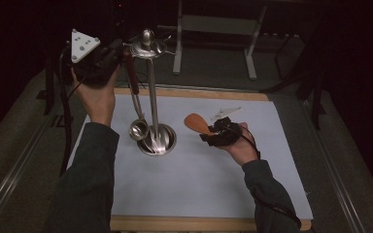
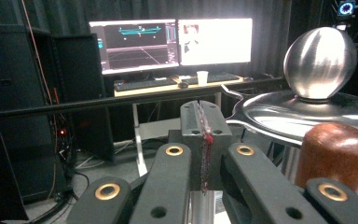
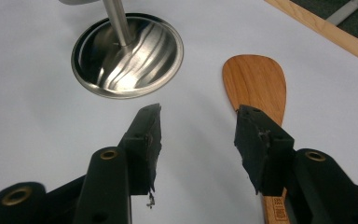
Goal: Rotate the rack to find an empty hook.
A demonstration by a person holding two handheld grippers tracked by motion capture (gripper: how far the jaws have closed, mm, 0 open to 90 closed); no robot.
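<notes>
My right gripper (image 3: 198, 140) rests low on the white table sheet (image 1: 199, 179), jaws apart with bare sheet between them; the wooden spatula (image 3: 256, 84) lies under the right-hand jaw, whether touching I cannot tell. The stand's steel base dish (image 3: 128, 56) sits just beyond, with open sheet around. My left gripper (image 2: 204, 140) is raised beside the stand's top disc (image 2: 303, 116), jaws together. The ladle (image 1: 138, 130) hangs there, its brown handle (image 2: 333, 151) just beside that gripper.
</notes>
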